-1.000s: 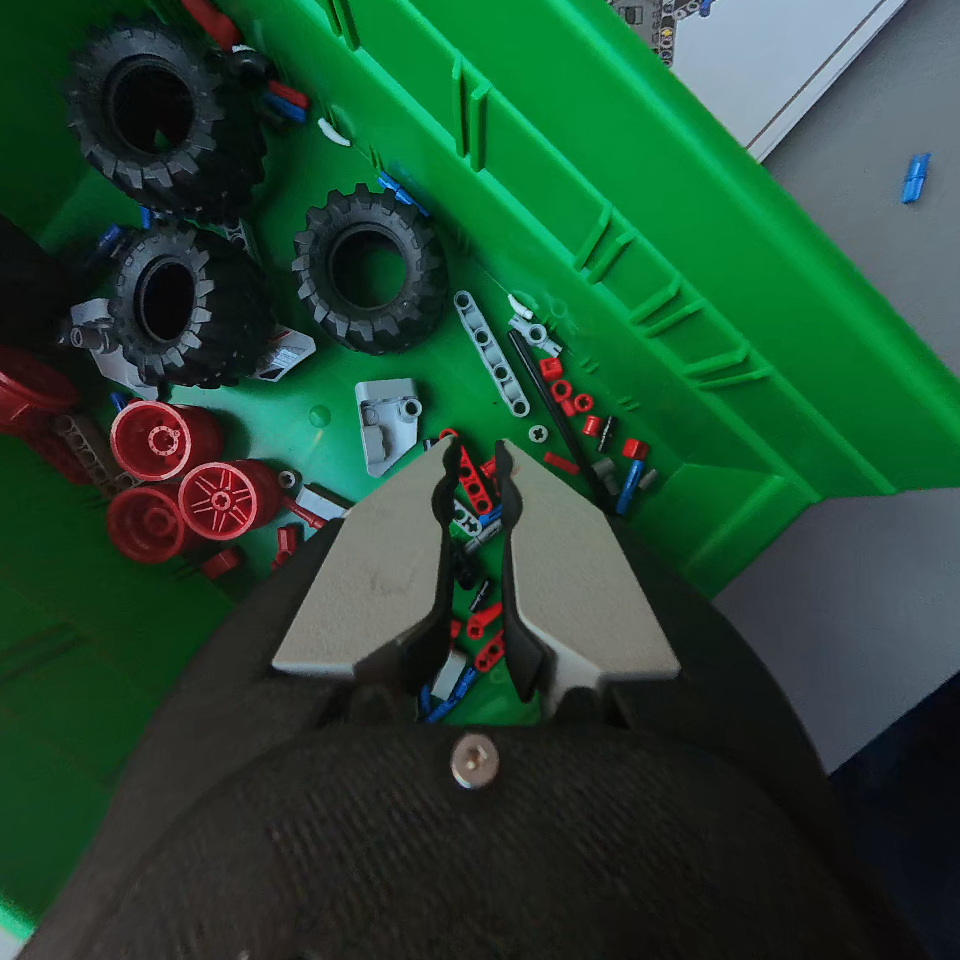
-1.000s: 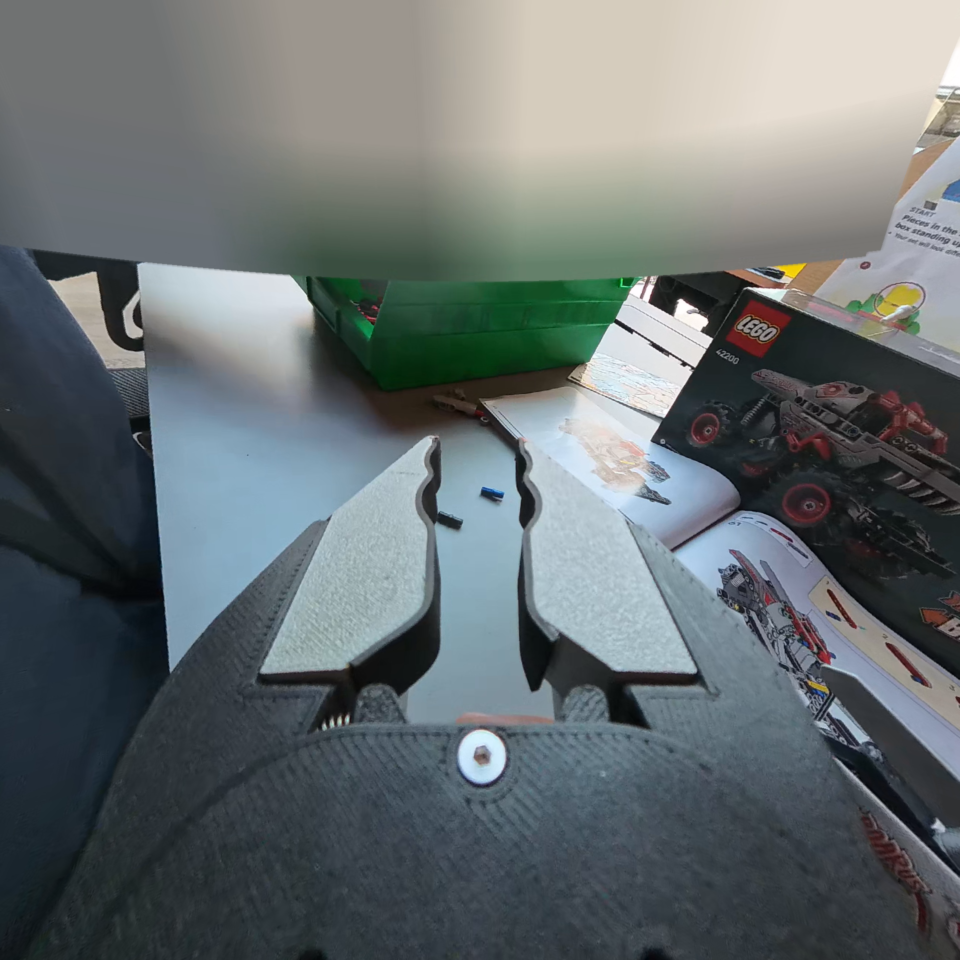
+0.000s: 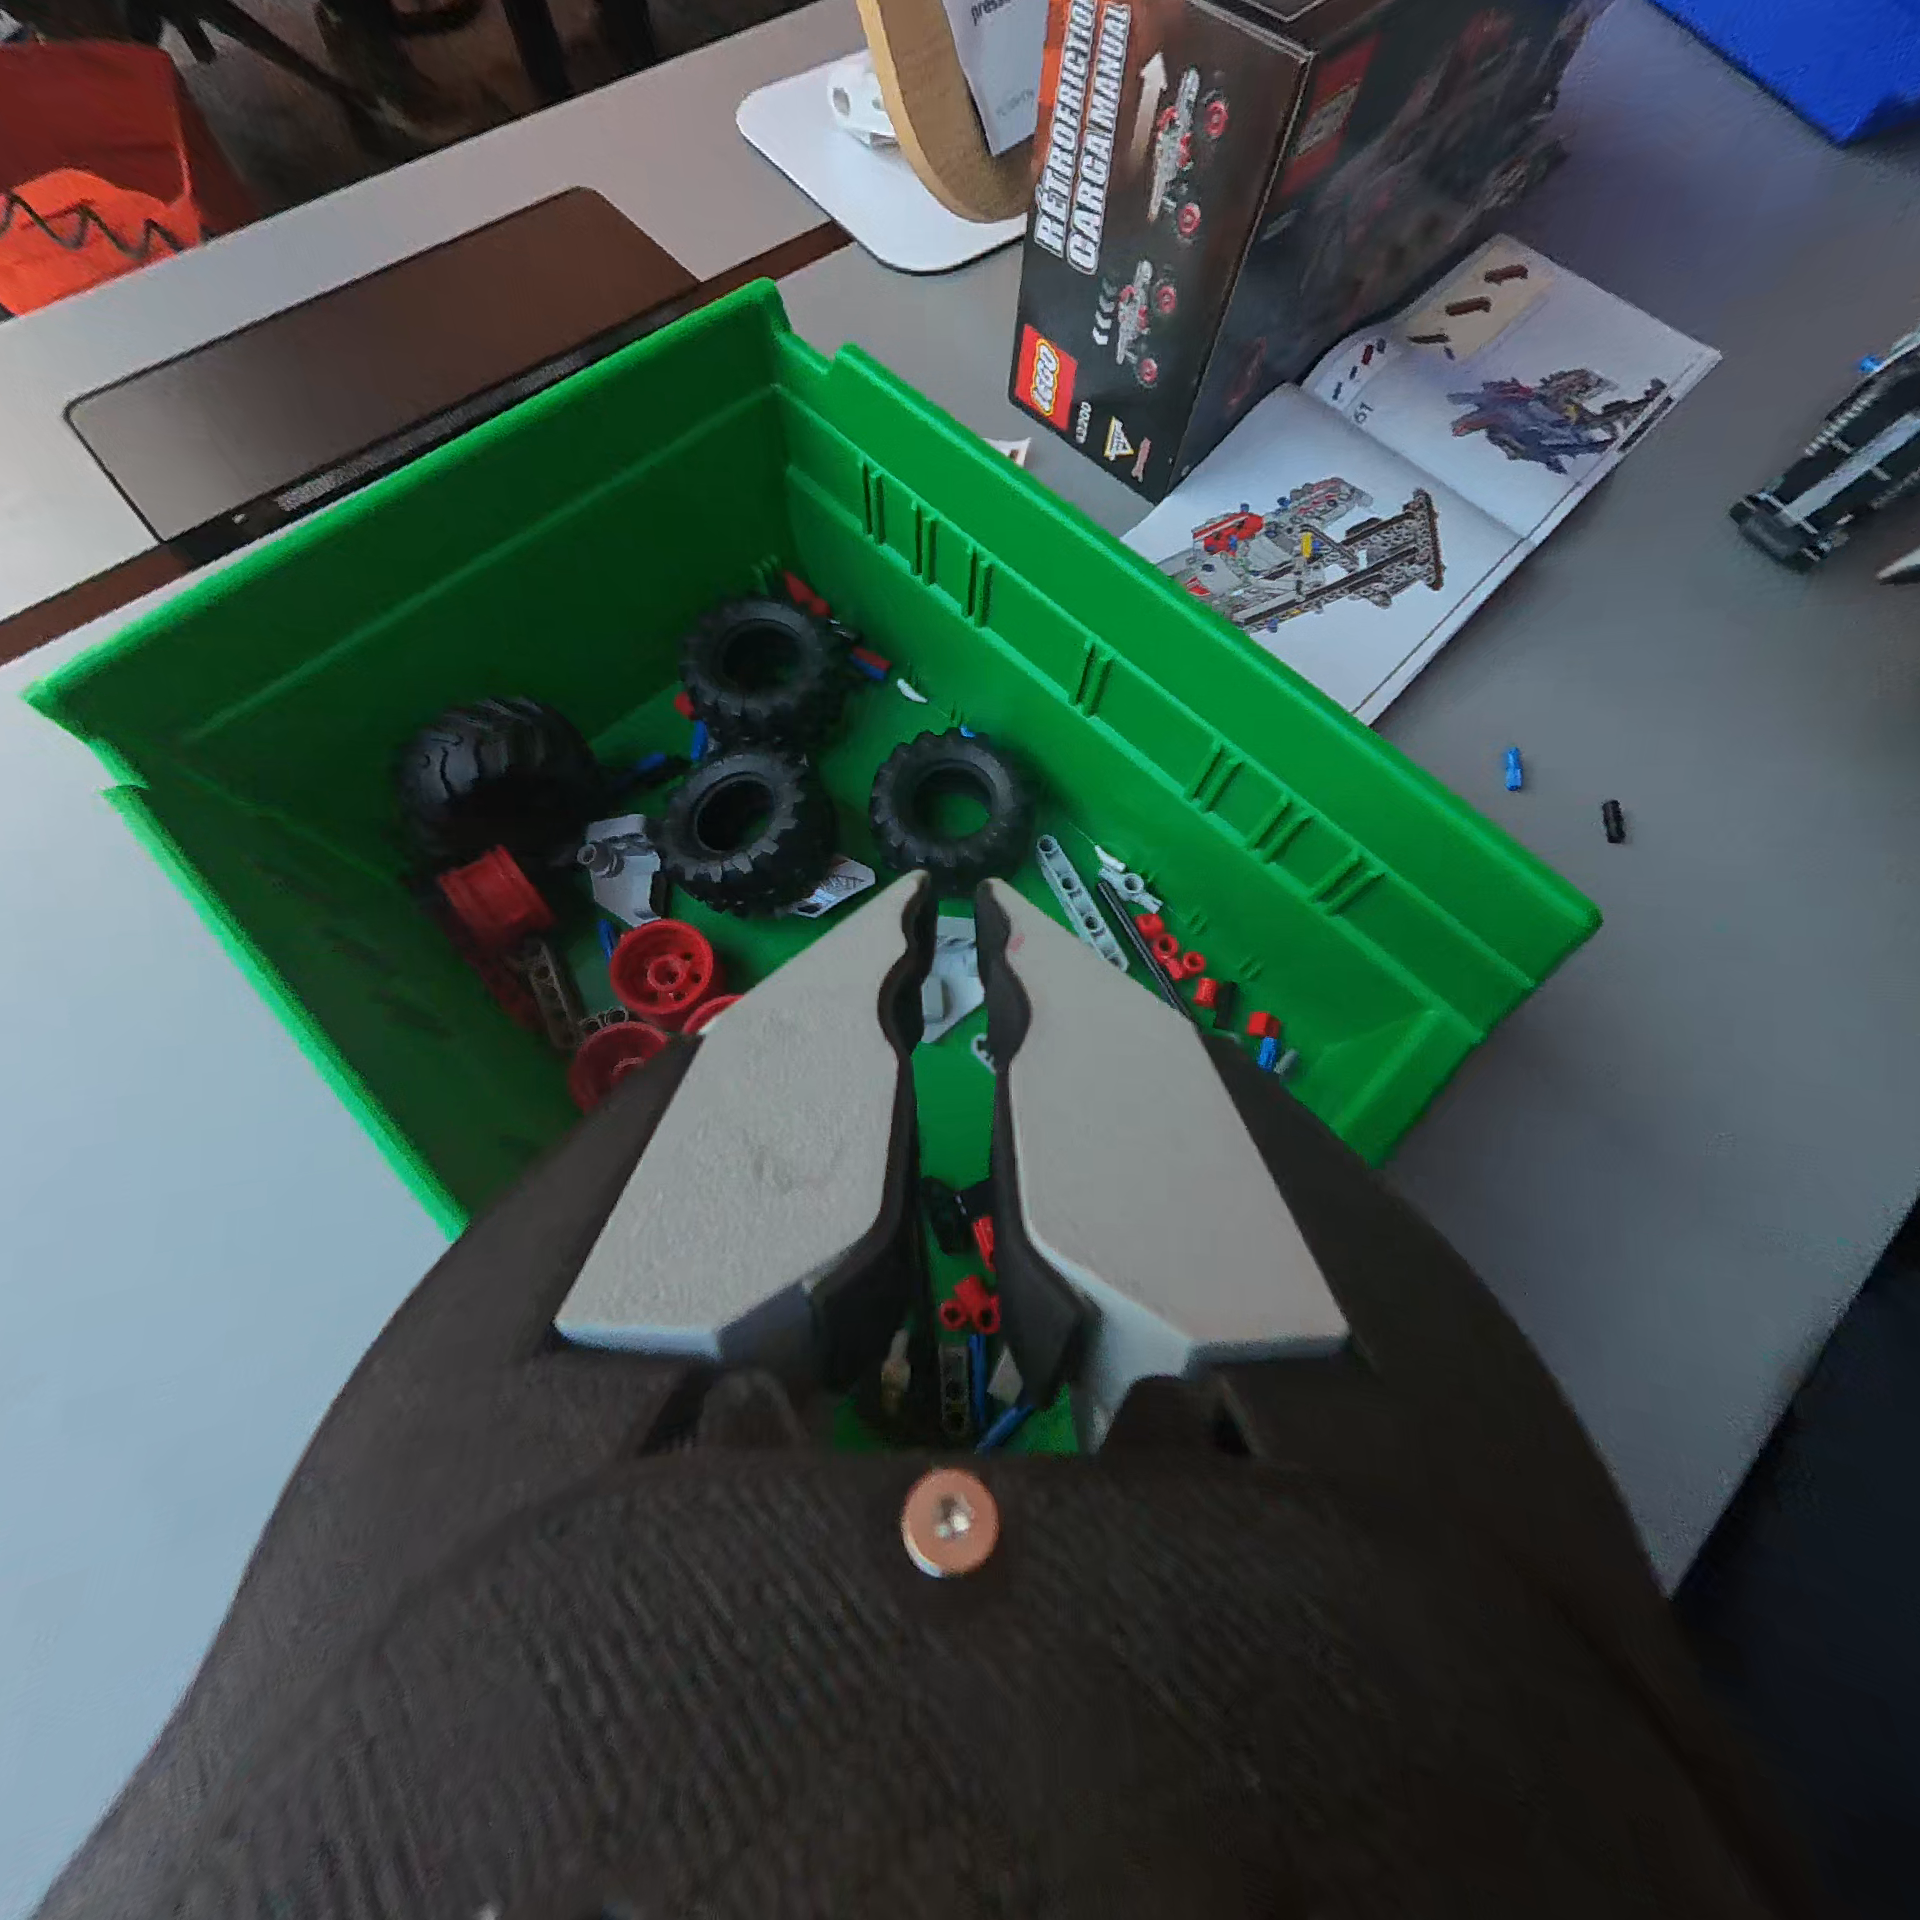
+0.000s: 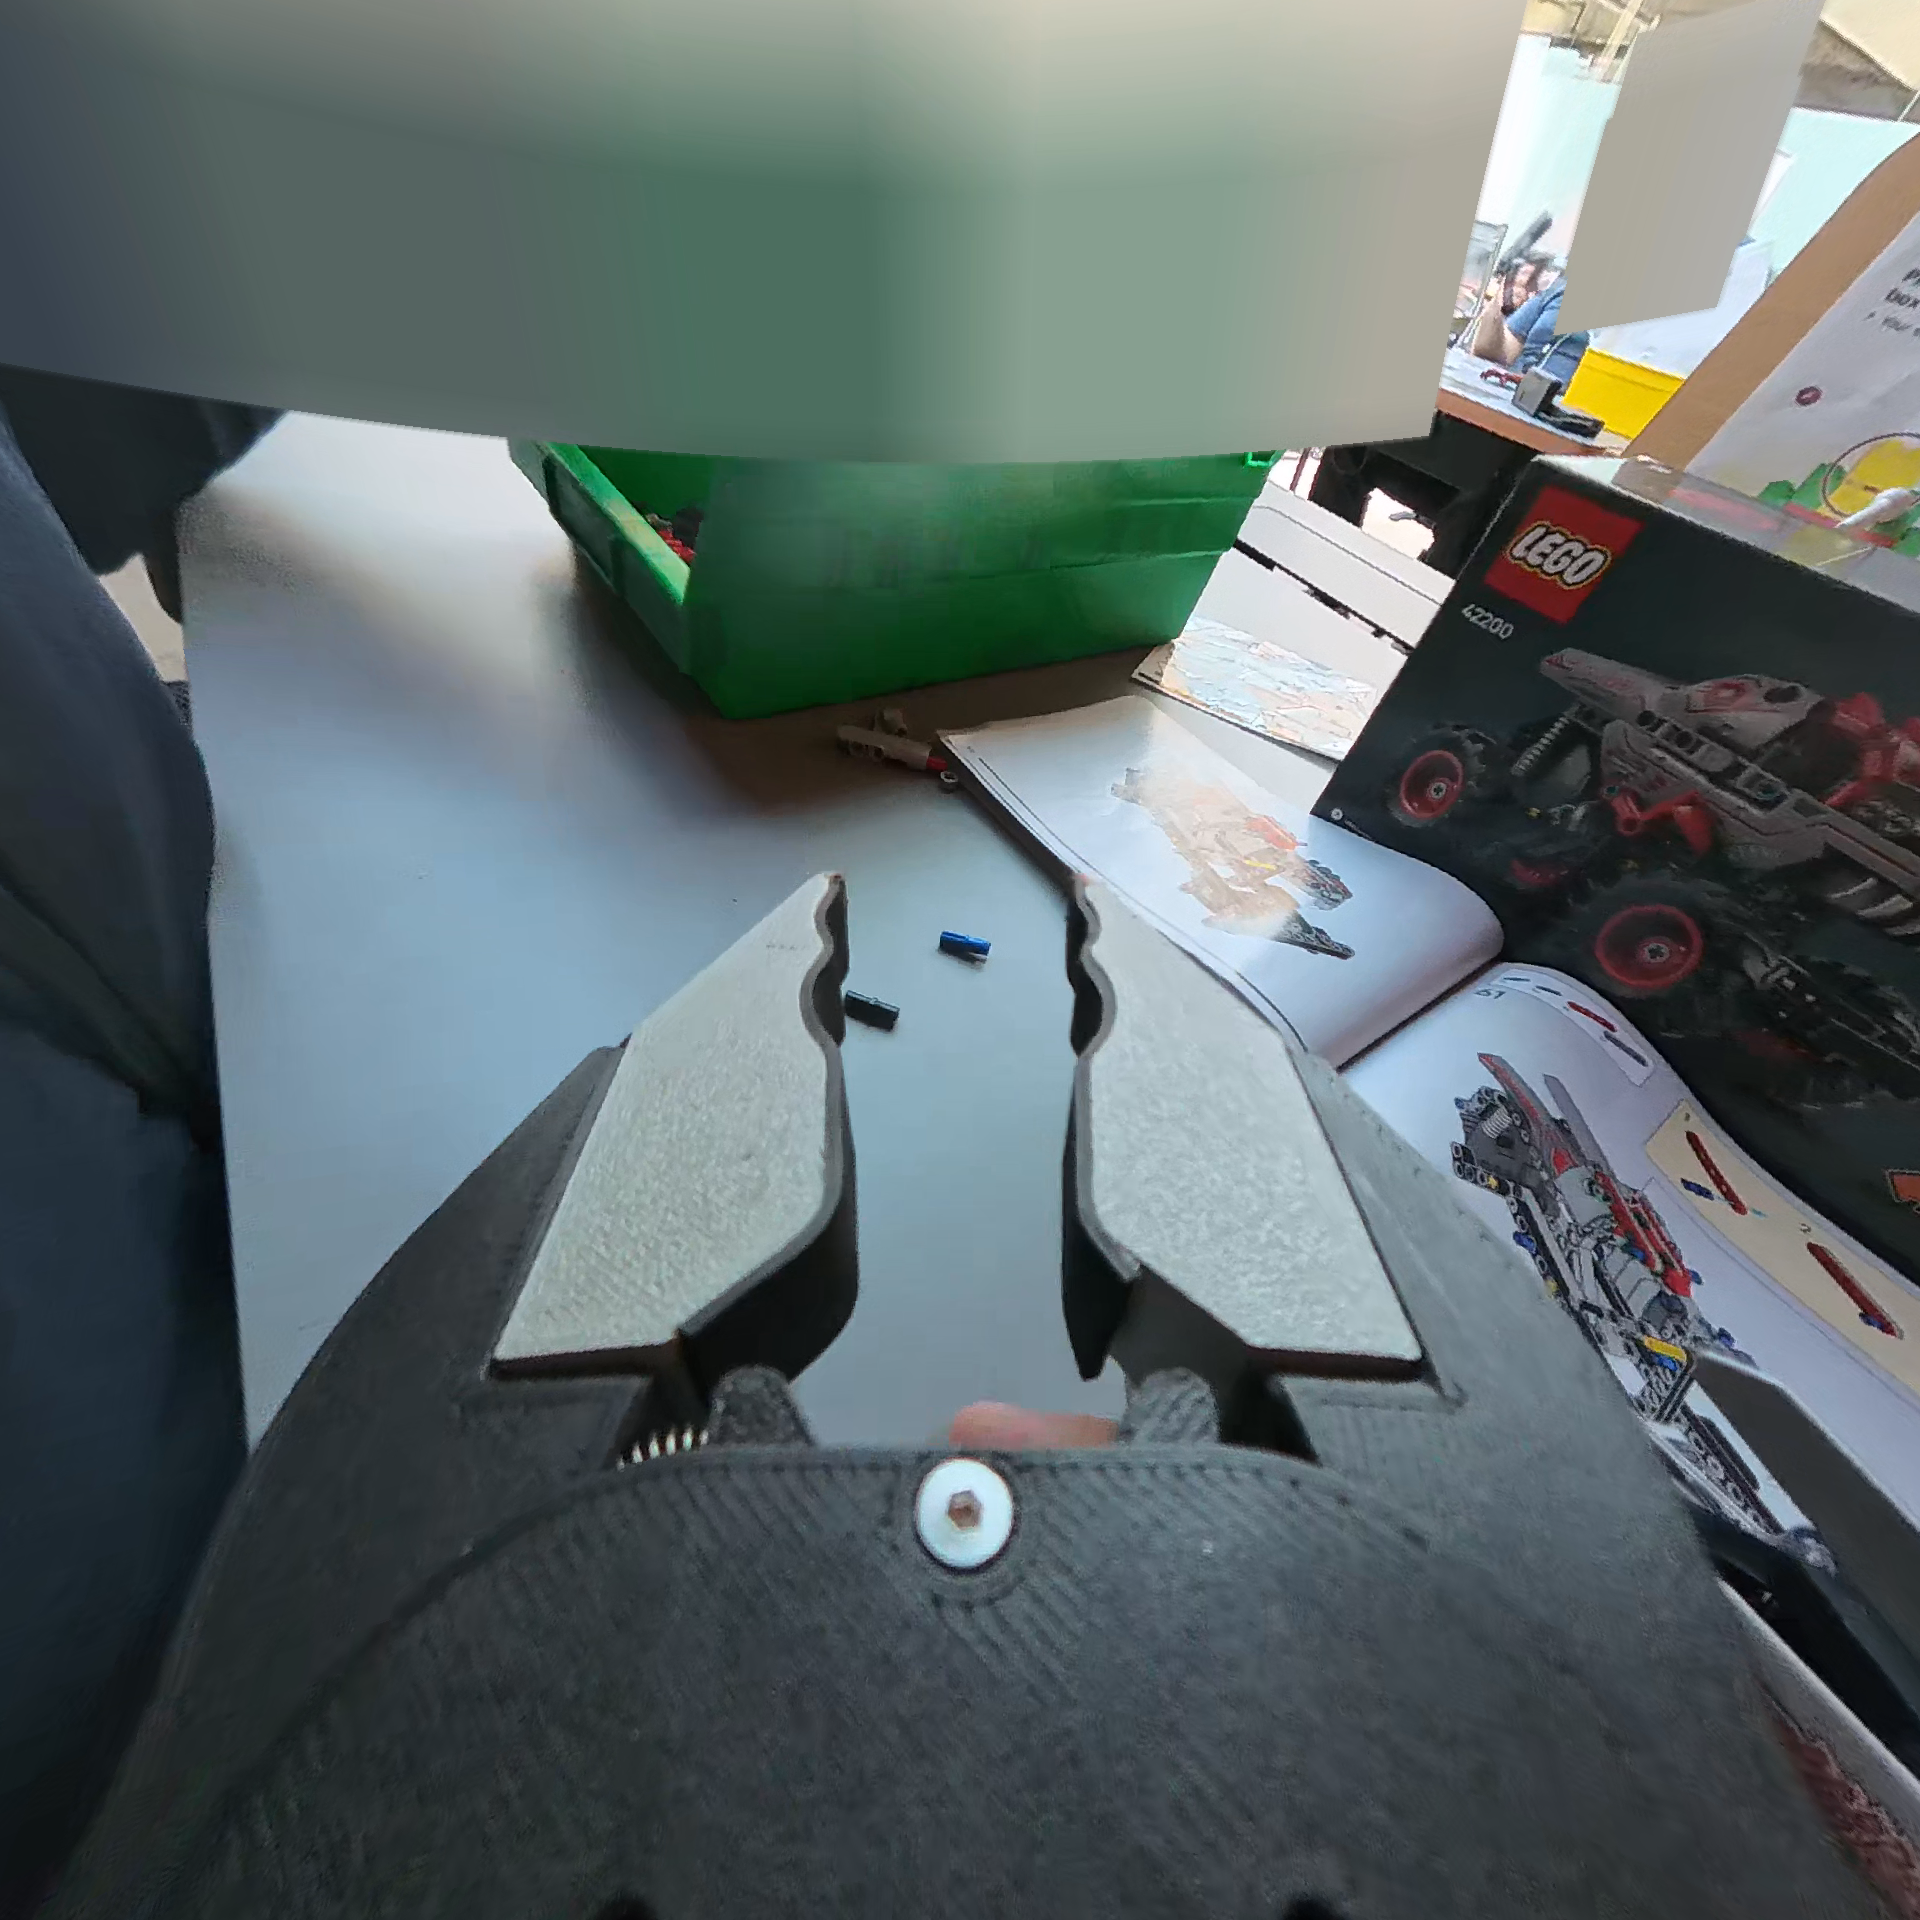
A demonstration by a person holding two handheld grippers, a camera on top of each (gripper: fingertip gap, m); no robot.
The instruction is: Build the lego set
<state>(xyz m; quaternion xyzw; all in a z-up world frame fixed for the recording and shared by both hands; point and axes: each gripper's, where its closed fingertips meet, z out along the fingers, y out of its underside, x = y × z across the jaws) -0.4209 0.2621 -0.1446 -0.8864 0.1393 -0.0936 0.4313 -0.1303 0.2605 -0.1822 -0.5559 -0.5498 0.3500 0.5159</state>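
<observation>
Green plastic bin [image 3: 582,582] fills the left view's centre, its tyres [image 3: 951,795] and small bricks below the left hand-held gripper [image 3: 948,891], fingers slightly parted, gripping nothing. Lower centre in the right view, the right hand-held gripper [image 4: 954,894] gapes wide over the grey table [image 4: 436,790], blue pin [image 4: 964,944] and black pin [image 4: 871,1008] between its fingers.

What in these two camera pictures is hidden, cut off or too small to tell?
- Right wrist view: the upper part of the green plastic bin lies under a blurred patch, so most of its contents are unseen.
- Left wrist view: the left gripper covers the bin floor nearest the camera; the pieces there show only partly.
- Left wrist view: the dark object at the right edge is cut off.
- Right wrist view: the small grey assembly beside the bin is too small to identify.
</observation>
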